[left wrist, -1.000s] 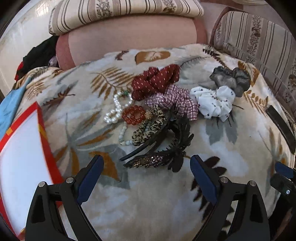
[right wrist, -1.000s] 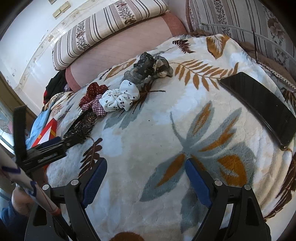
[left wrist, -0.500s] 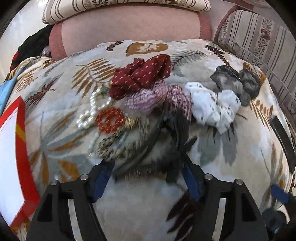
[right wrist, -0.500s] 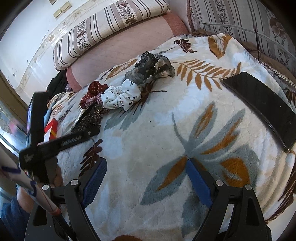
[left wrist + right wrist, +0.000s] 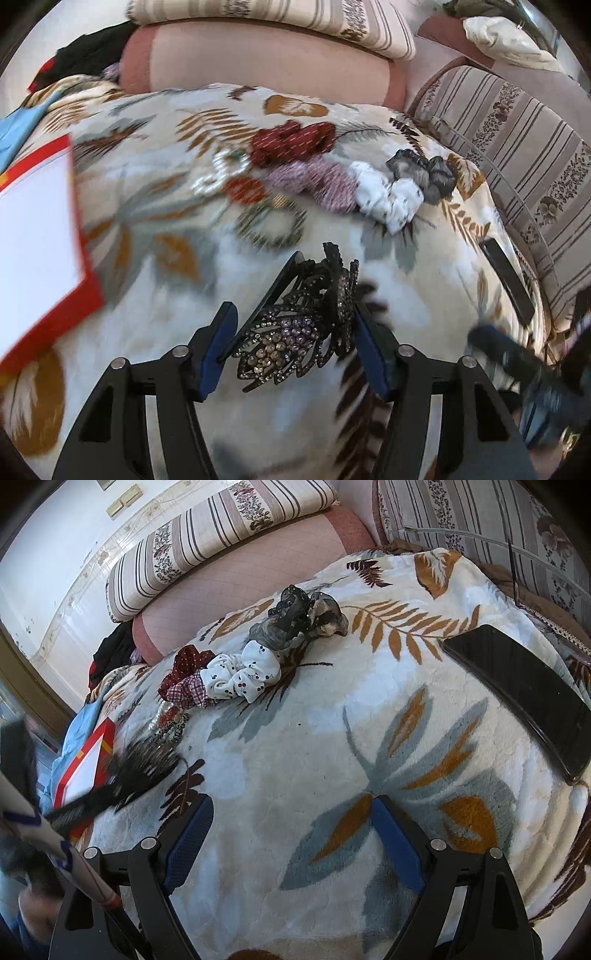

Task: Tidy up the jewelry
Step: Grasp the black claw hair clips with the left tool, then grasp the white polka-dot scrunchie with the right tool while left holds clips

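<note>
A bunch of black hair clips (image 5: 295,325), one set with rhinestones, sits between the blue pads of my left gripper (image 5: 293,312). Its jaws are closing and both pads touch the clips, which hang clear of the leaf-print blanket (image 5: 424,295). They show as a dark blur (image 5: 144,764) in the right wrist view. Farther back lie a leopard bracelet (image 5: 271,223), a red bead bracelet (image 5: 245,188), a pearl necklace (image 5: 221,170), and red (image 5: 291,142), checked (image 5: 317,182), white (image 5: 388,199) and grey (image 5: 424,173) scrunchies. My right gripper (image 5: 291,805) stands open over bare blanket.
A white box with a red border (image 5: 33,229) lies at the left of the blanket. A black phone (image 5: 524,694) rests near the right edge. Striped pillows (image 5: 221,535) and a pink bolster (image 5: 240,590) line the back. A person's sleeve and hand show at the lower left of the right wrist view.
My left gripper pushed forward over the hair clips, its jaws narrowed around them, and it pulled back with the clips off the pile. The right gripper stayed still.
</note>
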